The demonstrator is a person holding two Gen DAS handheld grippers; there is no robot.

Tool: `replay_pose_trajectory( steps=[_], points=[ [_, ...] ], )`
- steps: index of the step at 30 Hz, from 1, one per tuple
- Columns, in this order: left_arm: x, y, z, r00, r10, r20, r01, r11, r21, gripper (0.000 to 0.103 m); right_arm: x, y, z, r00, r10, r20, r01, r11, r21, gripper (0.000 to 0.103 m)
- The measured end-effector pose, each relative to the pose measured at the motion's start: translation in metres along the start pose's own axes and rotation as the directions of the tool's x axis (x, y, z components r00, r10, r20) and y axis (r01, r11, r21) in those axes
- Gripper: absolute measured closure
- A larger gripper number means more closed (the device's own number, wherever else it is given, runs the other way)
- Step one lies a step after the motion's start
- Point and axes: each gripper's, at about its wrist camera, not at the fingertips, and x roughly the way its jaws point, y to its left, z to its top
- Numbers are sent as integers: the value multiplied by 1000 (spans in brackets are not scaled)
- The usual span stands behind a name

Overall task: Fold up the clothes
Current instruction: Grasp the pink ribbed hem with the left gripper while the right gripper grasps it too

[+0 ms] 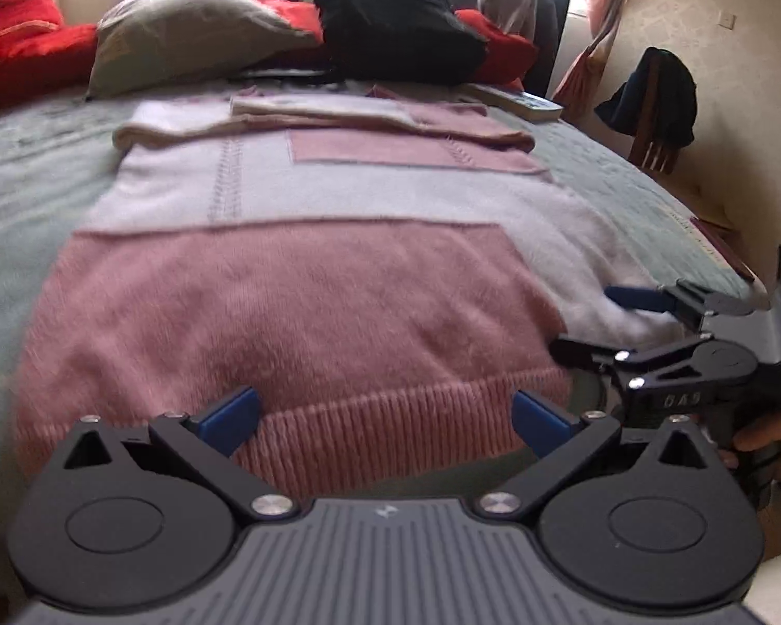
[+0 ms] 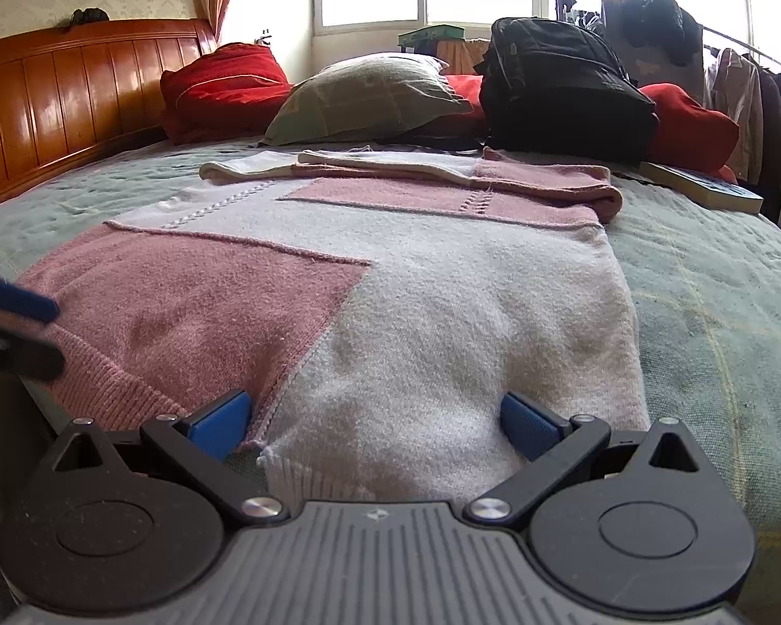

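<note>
Room: a bedroom with bright windows behind the bed, clothes hanging on a rail by the glass, a patterned curtain [image 1: 593,41] at the right.
Surface: a bed under a pale green quilted cover [image 2: 713,302], with a glossy wooden headboard [image 2: 62,99] along its left side in the right wrist view.
Far end of bed: a grey-green pillow [image 2: 364,96] between red cushions [image 2: 224,88], a black backpack [image 2: 562,88] beside it, and a book [image 2: 703,187] near the right edge.
Beside bed: a wooden chair [image 1: 656,104] with dark clothing draped over it.
Garment: a knitted sweater [image 1: 297,281] in pink and white blocks lies flat on the cover, ribbed hem toward the cameras; its sleeves [image 2: 442,172] are folded across the upper part near the pillow.
Left gripper [image 1: 385,419]: jaws spread wide, blue pads [image 1: 231,416] on either side of the pink ribbed hem at its near edge, nothing pinched.
Right gripper [image 2: 372,422]: jaws likewise spread wide, hovering at the white corner of the hem, pads [image 2: 528,424] not closed on the knit; whether they touch the fabric cannot be told.
Grippers together: side by side at the hem, the right one visible at the right edge of the left wrist view, a person's hand [image 1: 760,437] on its handle.
</note>
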Motion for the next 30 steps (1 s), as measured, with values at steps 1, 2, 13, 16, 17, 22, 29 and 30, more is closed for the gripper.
replay_pose_trajectory(
  steps=[1,2,13,16,17,22,29,30],
  points=[
    [1,1,-3,1000,-3,2,3,1000,-3,1,0,0,0,1000,-1,1,1,1000,0,0],
    [0,1,-5,1000,-7,2,7,1000,-6,1,0,1,0,1000,-4,1,4,1000,-1,0],
    [2,2,1,1000,-14,-19,13,999,-30,1,1,3,-1,1000,-24,5,24,1000,-5,0],
    [2,-1,-2,1000,-12,-17,12,1000,22,1,1,4,-1,1000,-27,2,27,1000,-11,0],
    [0,0,-2,1000,-14,-20,14,999,31,1,2,4,0,1000,-29,1,29,999,-15,0],
    [-10,-1,-1,1000,16,-11,-15,998,65,1,4,6,2,999,-38,-20,37,999,-31,0],
    [-10,-21,-9,990,139,-11,-129,941,312,1,0,8,13,997,-37,-62,34,998,-45,0],
    [-12,-24,-9,989,149,1,-140,929,343,1,-3,8,16,997,-34,-69,31,998,-52,0]
  ],
)
